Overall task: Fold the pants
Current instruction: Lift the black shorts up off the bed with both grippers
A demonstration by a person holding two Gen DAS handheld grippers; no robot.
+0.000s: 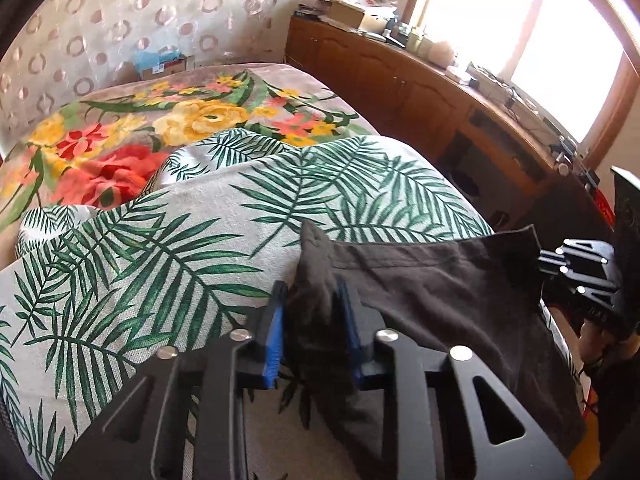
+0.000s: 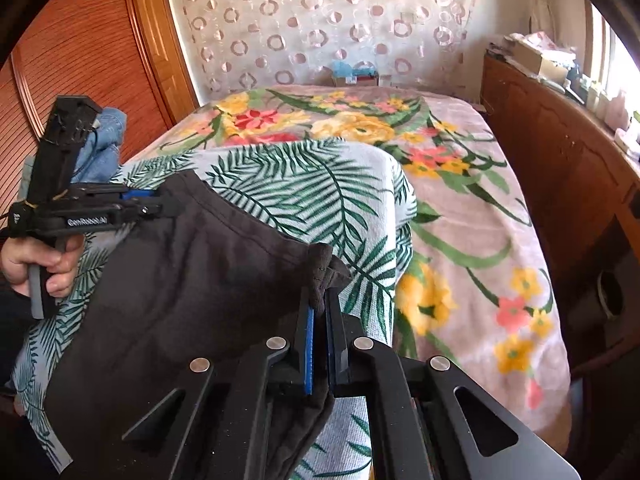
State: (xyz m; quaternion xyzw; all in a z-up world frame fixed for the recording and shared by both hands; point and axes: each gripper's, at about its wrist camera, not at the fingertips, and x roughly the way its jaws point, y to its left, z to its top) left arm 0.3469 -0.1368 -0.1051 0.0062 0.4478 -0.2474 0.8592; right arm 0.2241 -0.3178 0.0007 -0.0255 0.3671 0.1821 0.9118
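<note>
Dark brown pants (image 1: 432,292) lie over a palm-leaf blanket (image 1: 168,248) at the near end of the bed, their waistband edge stretched between my two grippers. My left gripper (image 1: 312,292) is shut on one bunched corner of the pants, the cloth squeezed between its blue pads. My right gripper (image 2: 320,300) is shut on the other corner of the pants (image 2: 180,288), a knot of fabric sticking up above its fingertips. In the right wrist view the left gripper (image 2: 176,204) shows at the far left, held by a hand (image 2: 44,268). The right gripper (image 1: 540,264) shows at the right edge of the left wrist view.
A floral bedspread (image 2: 472,216) covers the bed beyond the leaf blanket. A wooden cabinet (image 1: 400,80) with clutter on top runs along the window side. Blue denim (image 2: 106,140) lies near the wooden wardrobe doors (image 2: 80,52). A patterned curtain (image 2: 320,24) hangs behind the bed.
</note>
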